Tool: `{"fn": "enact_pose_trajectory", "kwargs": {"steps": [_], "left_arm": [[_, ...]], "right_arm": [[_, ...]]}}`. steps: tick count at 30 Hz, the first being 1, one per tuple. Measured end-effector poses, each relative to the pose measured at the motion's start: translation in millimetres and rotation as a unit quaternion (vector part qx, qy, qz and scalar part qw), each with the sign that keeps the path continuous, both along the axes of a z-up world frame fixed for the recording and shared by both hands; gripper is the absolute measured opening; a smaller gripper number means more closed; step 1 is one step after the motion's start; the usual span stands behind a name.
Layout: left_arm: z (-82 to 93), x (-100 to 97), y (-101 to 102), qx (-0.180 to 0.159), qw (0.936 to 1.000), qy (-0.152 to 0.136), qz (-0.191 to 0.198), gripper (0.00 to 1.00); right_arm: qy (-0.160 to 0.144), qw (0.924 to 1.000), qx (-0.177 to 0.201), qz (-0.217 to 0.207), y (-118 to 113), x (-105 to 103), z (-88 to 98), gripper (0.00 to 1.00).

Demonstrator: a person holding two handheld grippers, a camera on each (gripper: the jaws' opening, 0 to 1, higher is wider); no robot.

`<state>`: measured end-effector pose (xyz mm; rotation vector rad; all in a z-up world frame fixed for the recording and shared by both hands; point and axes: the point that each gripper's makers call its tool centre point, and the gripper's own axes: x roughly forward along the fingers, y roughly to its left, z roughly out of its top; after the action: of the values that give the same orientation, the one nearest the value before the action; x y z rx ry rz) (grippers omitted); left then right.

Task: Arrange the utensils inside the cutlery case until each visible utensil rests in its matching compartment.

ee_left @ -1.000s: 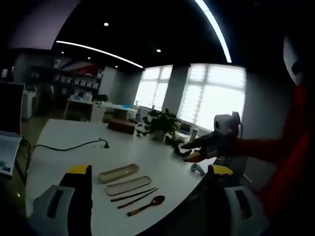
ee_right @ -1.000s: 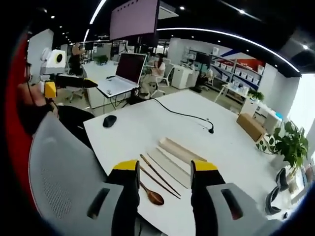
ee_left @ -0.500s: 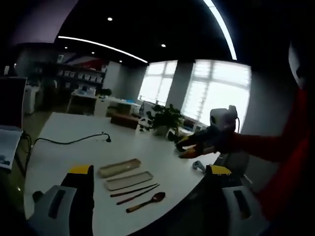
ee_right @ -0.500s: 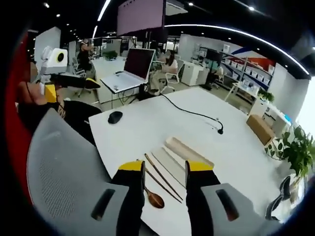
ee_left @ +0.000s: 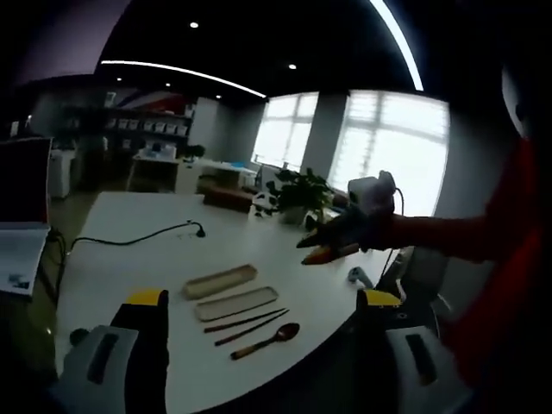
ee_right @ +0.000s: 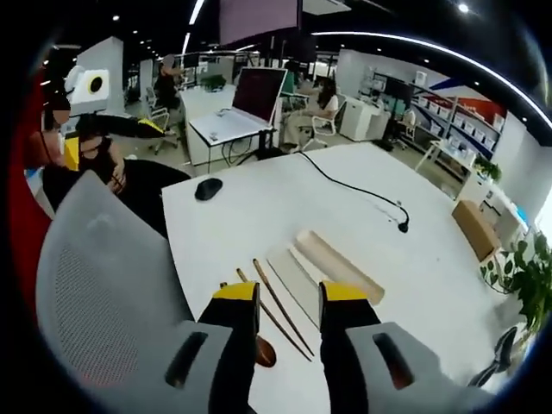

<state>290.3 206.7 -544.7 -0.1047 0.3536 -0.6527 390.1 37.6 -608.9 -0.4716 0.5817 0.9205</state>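
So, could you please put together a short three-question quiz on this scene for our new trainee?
1. True or false: the wooden spoon already lies inside the case tray.
2. What lies between the spoon and the tray? A) chopsticks B) a fork C) a knife
3. Fill in: on the white table, the dark object near the laptop is a computer ____.

Key: 1. False; it lies on the table, beside the chopsticks. 2. A. 3. mouse.
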Motion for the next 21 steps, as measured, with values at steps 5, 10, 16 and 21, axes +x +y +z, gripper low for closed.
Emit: {"fn": "enact_pose_trajectory", "kwargs": {"steps": [5, 10, 16, 21], "left_arm": [[-0.6, 0.4, 5.6, -0.004, 0.9998, 0.008, 0.015, 0.9], [-3.7, -0.8, 2.7, 0.017, 0.9998, 0.005, 0.006, 0.88], [-5.8, -1.1, -0.1, 0.02, 0.9997, 0.01, -0.005, 0.88], [-10.1, 0.5, 0.3, 0.029, 0.9994, 0.015, -0.01, 0.88]], "right_arm": [[0.008, 0.9996, -0.02, 0.019, 2.8, 6.2, -14.2, 0.23], [0.016, 0.9984, -0.044, 0.032, 5.2, 7.8, -29.0, 0.15], [0.035, 0.9953, -0.073, 0.054, 7.1, 8.5, -47.7, 0.17], [0.042, 0.992, -0.089, 0.078, 11.6, 1.3, -57.4, 0.19]]}}
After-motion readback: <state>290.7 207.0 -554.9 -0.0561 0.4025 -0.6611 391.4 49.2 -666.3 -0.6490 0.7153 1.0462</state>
